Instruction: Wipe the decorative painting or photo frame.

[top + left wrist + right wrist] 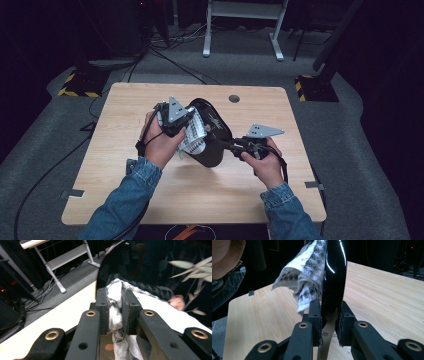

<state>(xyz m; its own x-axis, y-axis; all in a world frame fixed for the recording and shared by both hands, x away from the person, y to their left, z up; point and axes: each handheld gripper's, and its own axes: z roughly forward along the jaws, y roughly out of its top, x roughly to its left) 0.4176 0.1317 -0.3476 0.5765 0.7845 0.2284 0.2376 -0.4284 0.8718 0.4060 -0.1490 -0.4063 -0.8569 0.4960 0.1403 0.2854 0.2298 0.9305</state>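
Observation:
A glossy black plate point(214, 147) with a leaf print is held up on edge over the wooden table point(200, 195). My right gripper point(231, 145) is shut on its rim; in the right gripper view the jaws point(329, 312) clamp the thin black edge point(334, 277). A white cloth with a dark diamond pattern point(195, 137) lies against the plate's face. My left gripper point(191, 126) is shut on that cloth; in the left gripper view its pads point(115, 305) pinch a bunched fold, and the cloth point(160, 308) spreads over the plate's inside point(150, 262). The cloth point(304, 272) hangs left of the plate.
A round cable hole point(234, 98) sits near the table's far edge. Behind the table stand a white desk frame point(240, 10), floor cables point(170, 50) and two stands with yellow-black striped bases point(75, 90) point(310, 85). Denim sleeves come in from the bottom.

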